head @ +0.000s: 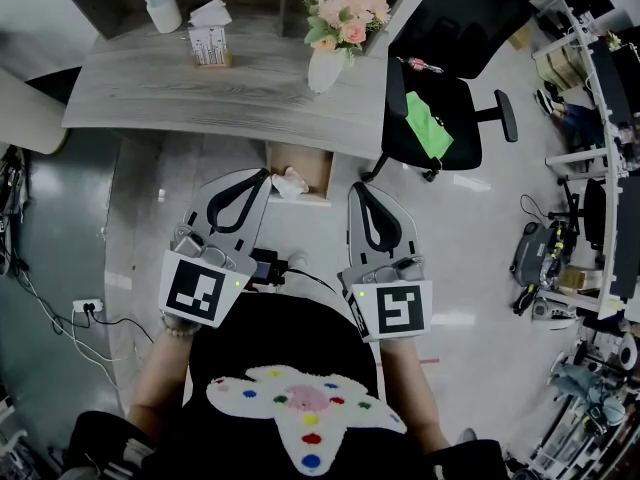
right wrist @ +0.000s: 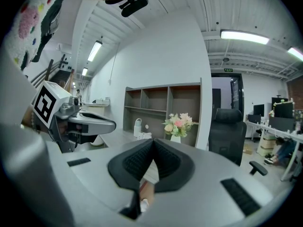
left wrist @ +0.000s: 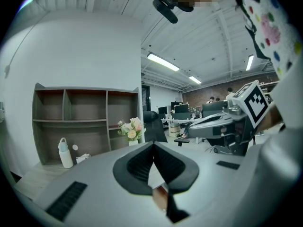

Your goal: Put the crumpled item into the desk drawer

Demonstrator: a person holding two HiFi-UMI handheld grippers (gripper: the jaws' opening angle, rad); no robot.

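Observation:
A crumpled white item point(head: 290, 183) lies in the open wooden drawer point(head: 312, 168) under the grey desk point(head: 150, 93), at the drawer's front left. My left gripper point(head: 262, 175) point(left wrist: 153, 143) is shut with nothing between its pads, its tip just left of the drawer. My right gripper point(head: 358, 188) point(right wrist: 153, 141) is shut and empty too, its tip just right of the drawer. Both are held side by side close to the person's body and point toward the desk. Through the gap under the right gripper's pads a bit of brown and white shows, too small to identify.
On the desk stand a vase of flowers point(head: 335, 28), a tissue box point(head: 210, 43) and a white bottle point(head: 163, 6). A black office chair point(head: 445, 98) with a green thing point(head: 428, 123) on its seat stands right of the drawer. Cables and a power strip point(head: 85, 306) lie on the floor at left.

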